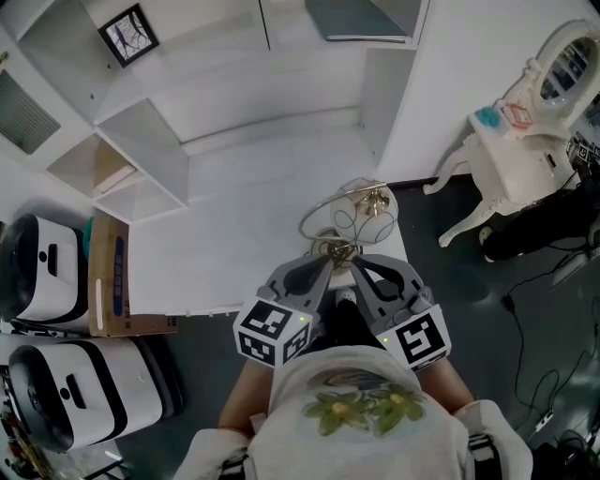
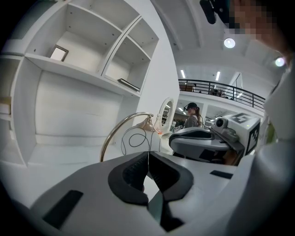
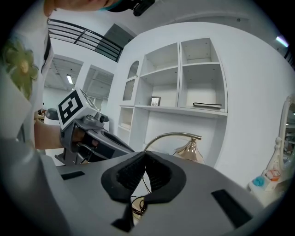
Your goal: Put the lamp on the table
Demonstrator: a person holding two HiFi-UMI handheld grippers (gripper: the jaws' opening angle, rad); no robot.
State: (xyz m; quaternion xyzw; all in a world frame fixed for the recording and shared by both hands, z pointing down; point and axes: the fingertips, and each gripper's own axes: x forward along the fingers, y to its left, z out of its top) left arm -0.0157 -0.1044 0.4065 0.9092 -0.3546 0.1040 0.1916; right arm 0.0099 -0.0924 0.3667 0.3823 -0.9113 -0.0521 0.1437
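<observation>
A lamp (image 1: 367, 212) with an arched brass arm (image 1: 321, 212) and a wire-framed glass shade stands on a white surface right in front of both grippers. My left gripper (image 1: 323, 266) and right gripper (image 1: 362, 266) sit side by side just short of the lamp's base (image 1: 336, 249), tips pointing at it. In the left gripper view the left gripper (image 2: 148, 161) is shut, pads together, and the lamp (image 2: 138, 126) rises beyond it. The right gripper (image 3: 145, 167) is shut too in its own view. The lamp's cord (image 3: 138, 205) lies coiled below its jaws, and the lamp (image 3: 186, 148) stands behind. I see nothing held.
A white desk (image 1: 253, 206) with open shelves fills the back, holding a framed picture (image 1: 128, 35) and a book (image 1: 356, 21). A cardboard box (image 1: 111, 281) and two white machines (image 1: 42, 267) stand at left. A white dressing table (image 1: 520, 150) and floor cables (image 1: 534, 342) are at right.
</observation>
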